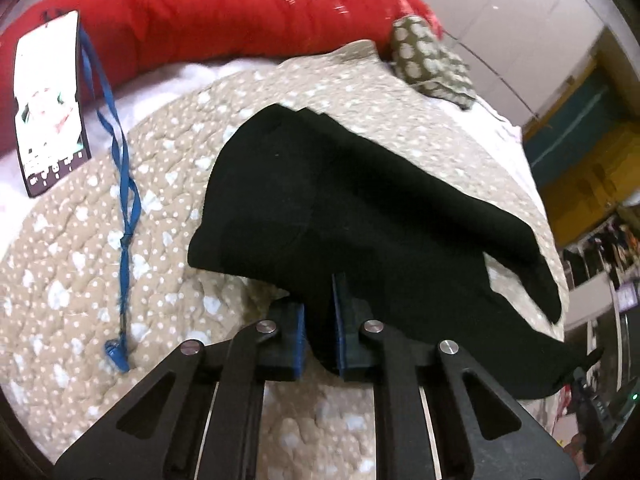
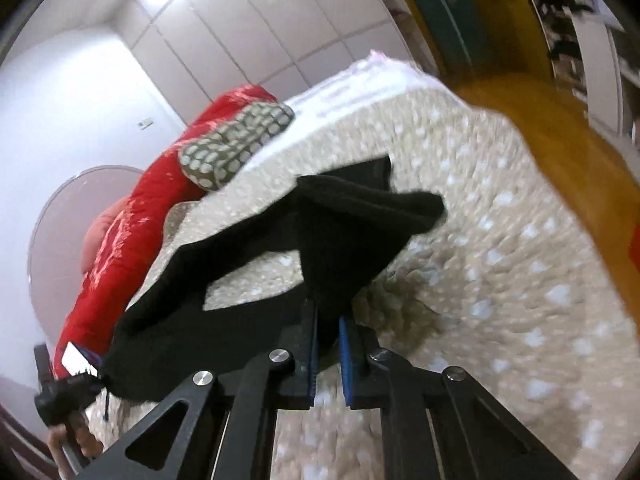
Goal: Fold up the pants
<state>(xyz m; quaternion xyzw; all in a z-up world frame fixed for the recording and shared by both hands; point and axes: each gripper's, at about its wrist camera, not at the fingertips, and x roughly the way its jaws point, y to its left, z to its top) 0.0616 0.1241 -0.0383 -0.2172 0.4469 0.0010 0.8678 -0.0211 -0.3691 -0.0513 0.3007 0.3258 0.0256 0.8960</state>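
Observation:
The black pants [image 1: 340, 200] lie partly lifted over a beige quilt with white spots [image 1: 120, 280]. My left gripper [image 1: 319, 312] is shut on the near edge of the pants, with cloth pinched between its blue pads. In the right wrist view my right gripper [image 2: 328, 332] is shut on another part of the black pants [image 2: 320, 232] and holds it raised above the quilt [image 2: 500, 260]. The cloth hangs between the two grippers. The other gripper shows at the lower left of the right wrist view [image 2: 60, 396].
A red blanket [image 1: 220, 12] lies along the far side of the bed. A spotted olive cushion [image 1: 428, 56] sits by it. A phone-like card [image 1: 50, 104] and a blue lanyard [image 1: 120, 184] lie at the left. The bed edge and orange floor [image 2: 560, 128] are at the right.

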